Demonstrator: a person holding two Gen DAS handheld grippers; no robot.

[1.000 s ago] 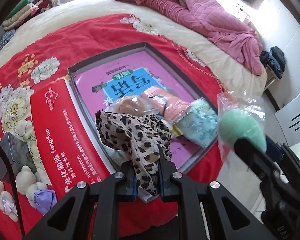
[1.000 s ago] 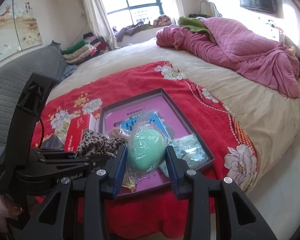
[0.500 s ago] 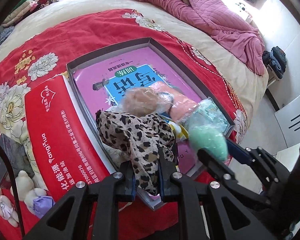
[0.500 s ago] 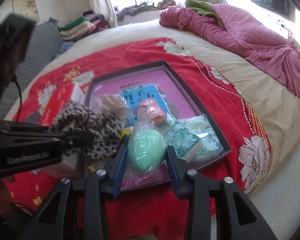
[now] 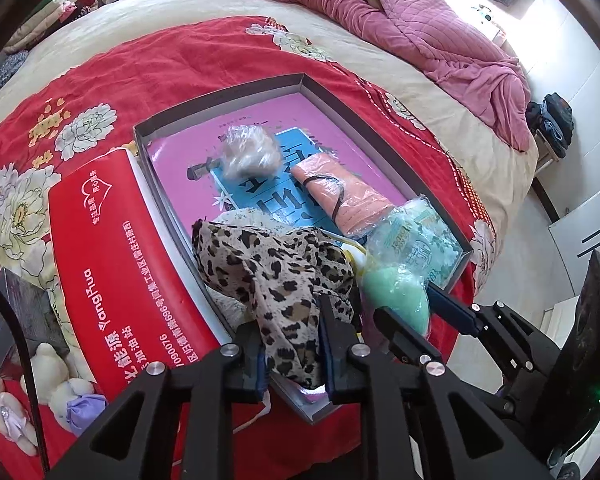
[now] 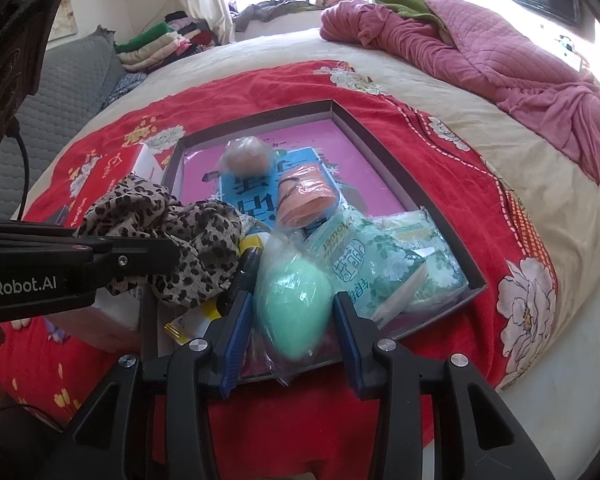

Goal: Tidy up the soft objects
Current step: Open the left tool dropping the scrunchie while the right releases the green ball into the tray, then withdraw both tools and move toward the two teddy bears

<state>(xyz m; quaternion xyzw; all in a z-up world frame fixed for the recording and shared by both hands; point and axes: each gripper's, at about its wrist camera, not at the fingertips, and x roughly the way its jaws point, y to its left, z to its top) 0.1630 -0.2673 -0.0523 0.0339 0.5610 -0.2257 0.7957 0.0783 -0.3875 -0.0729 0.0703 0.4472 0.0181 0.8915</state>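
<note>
A wide bed (image 6: 440, 92) fills the room, with a crumpled pink quilt (image 6: 500, 56) at its far side and a red flowered blanket (image 5: 148, 64) spread over the near part. On the blanket lies a shallow grey box (image 5: 340, 104) whose floor is a pink and blue printed sheet; just beside its left wall lies a red carton (image 5: 112, 240) with white lettering. Inside the box sit a beige lump wrapped in clear film (image 5: 250, 152), a roll of orange cloth (image 5: 340, 196) and a green patterned packet (image 6: 384, 264) in the near right corner. The leopard-print cloth (image 5: 276, 276) drapes over the box's near left wall, its lower fold between the pads of the left gripper (image 5: 294, 350), whose jaws are opening while still touching the fabric. The right gripper (image 6: 294, 336) straddles a mint-green egg-shaped sponge in a clear bag (image 6: 294, 304) resting at the box's near edge; its jaws are opening, and a slight gap shows at each blue pad. Small plush bears (image 5: 56, 372) lie left of the carton.
</note>
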